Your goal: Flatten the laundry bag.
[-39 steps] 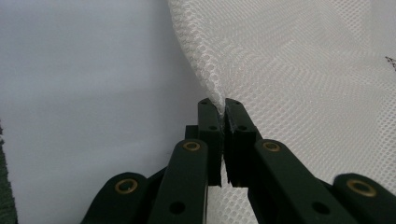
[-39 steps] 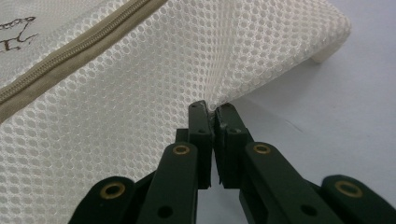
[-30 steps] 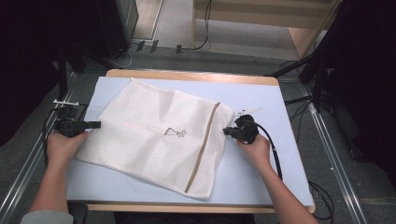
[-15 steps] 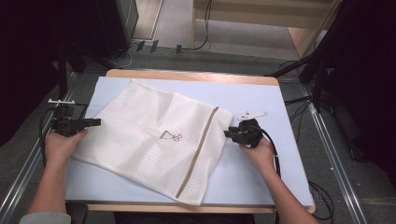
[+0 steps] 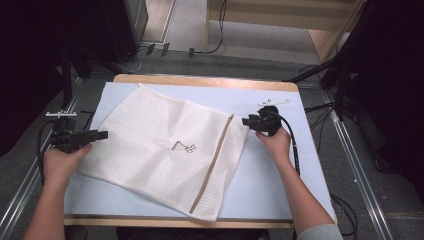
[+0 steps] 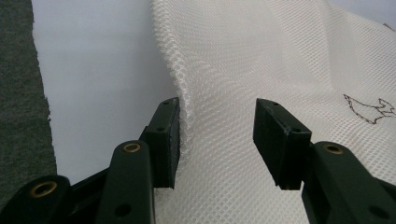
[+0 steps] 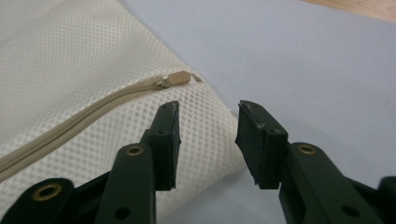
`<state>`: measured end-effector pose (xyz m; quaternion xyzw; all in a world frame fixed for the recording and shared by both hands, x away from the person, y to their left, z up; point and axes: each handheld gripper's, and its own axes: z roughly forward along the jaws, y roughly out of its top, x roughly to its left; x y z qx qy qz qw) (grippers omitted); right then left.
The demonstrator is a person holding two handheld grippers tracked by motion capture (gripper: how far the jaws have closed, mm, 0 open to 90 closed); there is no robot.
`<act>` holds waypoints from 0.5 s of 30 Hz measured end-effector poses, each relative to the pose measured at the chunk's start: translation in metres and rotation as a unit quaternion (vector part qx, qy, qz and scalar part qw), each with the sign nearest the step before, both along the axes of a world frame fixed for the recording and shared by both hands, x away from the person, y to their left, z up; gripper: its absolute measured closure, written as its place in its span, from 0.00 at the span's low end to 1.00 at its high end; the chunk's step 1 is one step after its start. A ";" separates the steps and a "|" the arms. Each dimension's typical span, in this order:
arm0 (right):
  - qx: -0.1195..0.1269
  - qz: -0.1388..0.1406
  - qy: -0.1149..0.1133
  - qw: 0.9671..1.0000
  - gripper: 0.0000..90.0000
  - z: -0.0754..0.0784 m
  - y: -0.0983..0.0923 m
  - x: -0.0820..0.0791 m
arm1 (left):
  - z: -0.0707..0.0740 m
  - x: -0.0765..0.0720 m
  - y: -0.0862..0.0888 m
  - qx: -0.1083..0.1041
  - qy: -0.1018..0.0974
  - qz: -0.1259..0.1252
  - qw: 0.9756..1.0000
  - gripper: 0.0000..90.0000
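Observation:
A white mesh laundry bag (image 5: 165, 145) lies flat on the pale blue table top (image 5: 280, 175). A beige zipper (image 5: 212, 165) runs along its right side, and a small dark logo (image 5: 183, 147) sits near its middle. My left gripper (image 5: 102, 134) is at the bag's left edge. Its jaws have just been opening, and in the left gripper view (image 6: 217, 105) the mesh (image 6: 261, 56) lies loose between them. My right gripper (image 5: 246, 121) is at the bag's far right corner. Its jaws (image 7: 208, 112) have also just been opening above that corner, close to the zipper pull (image 7: 175, 79).
A wooden rim (image 5: 200, 80) borders the table's far side. Metal rails (image 5: 357, 165) run along both sides, over grey floor. Cables (image 5: 210, 50) lie on the floor behind the table, and dark equipment stands at the back left and right.
Both grippers have let go of the bag and their jaws now stand apart. The right hand has moved toward the far side. The bag's near corner has settled lower and left.

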<state>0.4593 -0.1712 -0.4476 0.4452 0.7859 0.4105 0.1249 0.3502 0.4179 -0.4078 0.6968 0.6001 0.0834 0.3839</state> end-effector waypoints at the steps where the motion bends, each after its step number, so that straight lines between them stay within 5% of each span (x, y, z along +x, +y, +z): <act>1: -0.002 0.004 -0.003 1.000 0.64 -0.002 0.002 0.004 | 0.000 0.000 0.000 0.001 0.002 -0.002 1.000 0.58; 5: -0.042 0.015 0.005 0.999 0.56 -0.014 0.012 0.016 | -0.003 0.000 0.002 0.000 0.009 -0.002 1.000 0.52; 9: -0.052 0.022 0.016 0.998 0.57 -0.025 0.015 0.018 | -0.002 0.000 0.003 -0.002 0.005 0.002 1.000 0.49; 15: -0.059 0.028 0.005 0.998 0.81 -0.027 0.012 0.014 | -0.001 0.000 0.001 0.000 0.001 0.002 1.000 0.48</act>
